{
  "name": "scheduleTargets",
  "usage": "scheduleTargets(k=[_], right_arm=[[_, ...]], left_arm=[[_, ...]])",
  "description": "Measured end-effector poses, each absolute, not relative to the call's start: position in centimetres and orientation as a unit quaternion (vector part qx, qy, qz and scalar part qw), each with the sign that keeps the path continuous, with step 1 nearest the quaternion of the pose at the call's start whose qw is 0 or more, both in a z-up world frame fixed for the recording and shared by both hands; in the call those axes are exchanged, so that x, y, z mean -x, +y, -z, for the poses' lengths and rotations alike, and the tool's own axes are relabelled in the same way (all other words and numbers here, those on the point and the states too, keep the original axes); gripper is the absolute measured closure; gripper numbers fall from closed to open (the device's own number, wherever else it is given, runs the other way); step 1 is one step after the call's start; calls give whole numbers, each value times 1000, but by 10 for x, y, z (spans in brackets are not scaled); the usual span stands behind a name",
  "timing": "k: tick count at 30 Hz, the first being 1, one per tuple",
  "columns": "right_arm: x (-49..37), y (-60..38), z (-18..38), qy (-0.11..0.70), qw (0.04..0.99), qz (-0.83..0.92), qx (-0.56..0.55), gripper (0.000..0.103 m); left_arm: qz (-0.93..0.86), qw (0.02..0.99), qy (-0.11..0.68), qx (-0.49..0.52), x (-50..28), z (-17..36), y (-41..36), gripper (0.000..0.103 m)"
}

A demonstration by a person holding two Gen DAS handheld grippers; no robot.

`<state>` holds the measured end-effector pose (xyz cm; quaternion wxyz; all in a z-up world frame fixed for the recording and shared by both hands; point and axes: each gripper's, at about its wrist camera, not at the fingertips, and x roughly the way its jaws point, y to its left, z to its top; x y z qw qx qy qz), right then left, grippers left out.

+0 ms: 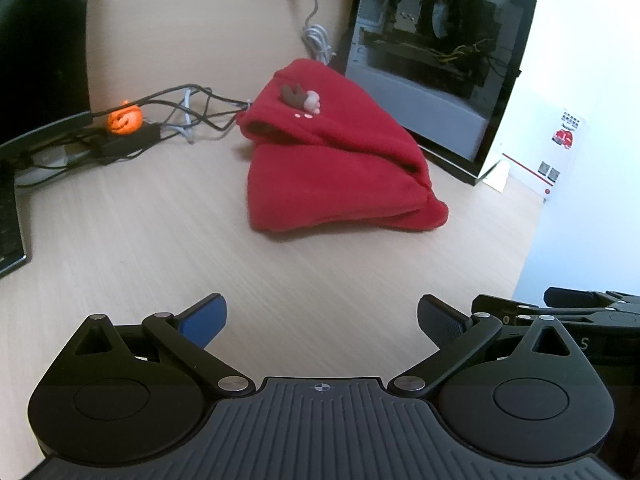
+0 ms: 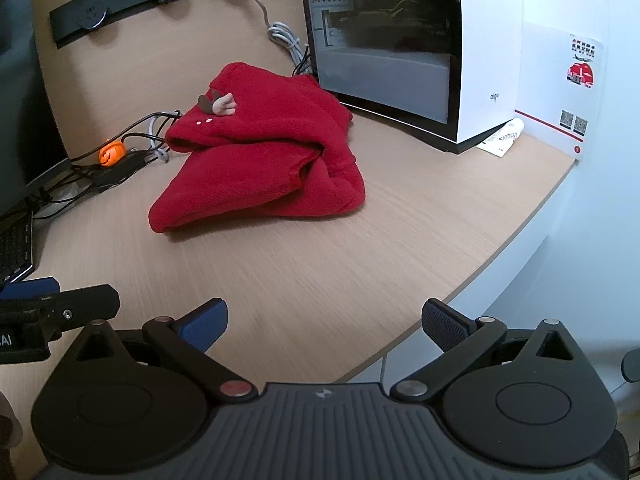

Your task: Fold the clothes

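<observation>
Looks pretty much done to me: the red fleece garment [image 1: 336, 160] sits in a compact folded bundle on the wooden desk [image 1: 160, 240], just in front of the glass-sided PC case [image 1: 440, 60], touching or nearly touching its base. Edges are a bit lumpy on the side nearest the case, so maybe a tidy-up tuck is left, but that's a guess. Both claws are spread wide and holding nothing. The left gripper [image 1: 322, 320] and right gripper [image 2: 324, 320] hover side by side over bare desk, well apart from the bundle, which lies ahead of them toward the case
</observation>
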<state>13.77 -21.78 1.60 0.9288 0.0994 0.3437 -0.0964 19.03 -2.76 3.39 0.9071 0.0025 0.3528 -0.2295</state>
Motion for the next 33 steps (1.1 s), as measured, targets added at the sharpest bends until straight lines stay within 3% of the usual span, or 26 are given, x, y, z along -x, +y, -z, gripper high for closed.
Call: scheduleTargets(k=[33], right_arm=[[-141,-222,-13,353,925,97,-101,0]], left_arm=[[234,903,359,-1,-192,-31,-31,0]])
